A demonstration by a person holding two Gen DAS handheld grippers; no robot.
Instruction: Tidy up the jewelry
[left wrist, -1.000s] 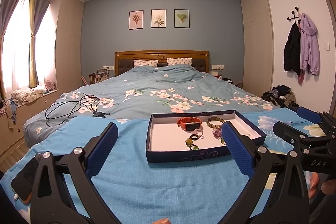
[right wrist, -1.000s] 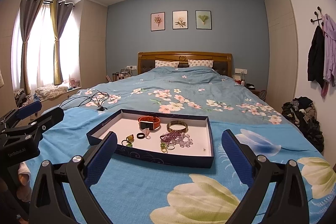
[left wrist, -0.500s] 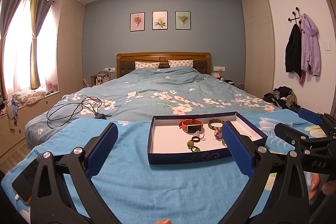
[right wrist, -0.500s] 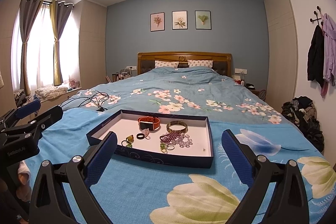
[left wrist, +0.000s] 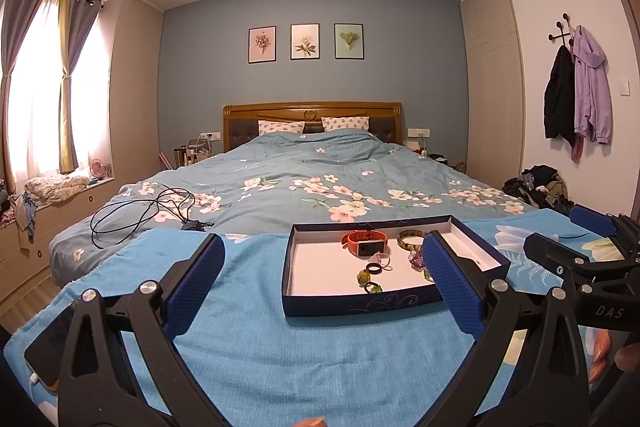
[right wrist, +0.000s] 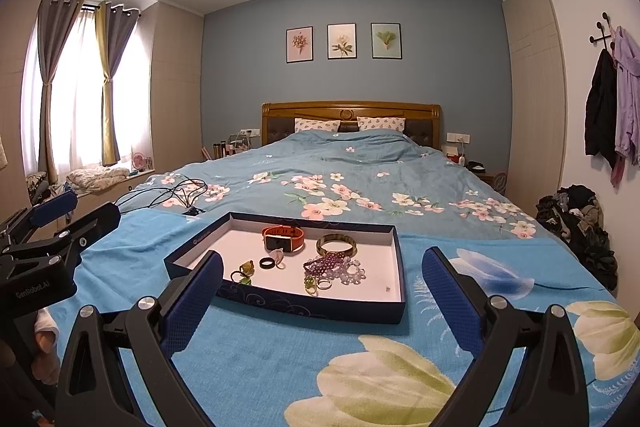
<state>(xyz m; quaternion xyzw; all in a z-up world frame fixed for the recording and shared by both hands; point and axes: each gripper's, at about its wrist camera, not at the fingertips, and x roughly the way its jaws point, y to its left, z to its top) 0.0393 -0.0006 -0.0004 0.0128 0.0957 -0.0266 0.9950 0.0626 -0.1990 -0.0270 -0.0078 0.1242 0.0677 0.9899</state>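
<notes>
Closest to me, my left gripper (left wrist: 322, 285) and my right gripper (right wrist: 322, 301) both hang released over the blue blanket (right wrist: 260, 355), jaws spread wide with nothing between them. Just ahead on that blanket sits the dark blue tray (right wrist: 304, 305), and inside it lie the orange watch (right wrist: 283, 237), a green bangle (right wrist: 336, 246), a purple bead bracelet (right wrist: 334, 266), a black ring (right wrist: 266, 262) and some small green rings (right wrist: 243, 271). Beyond it stretches the floral bedspread (right wrist: 340, 179) up to the wooden headboard (right wrist: 351, 109).
</notes>
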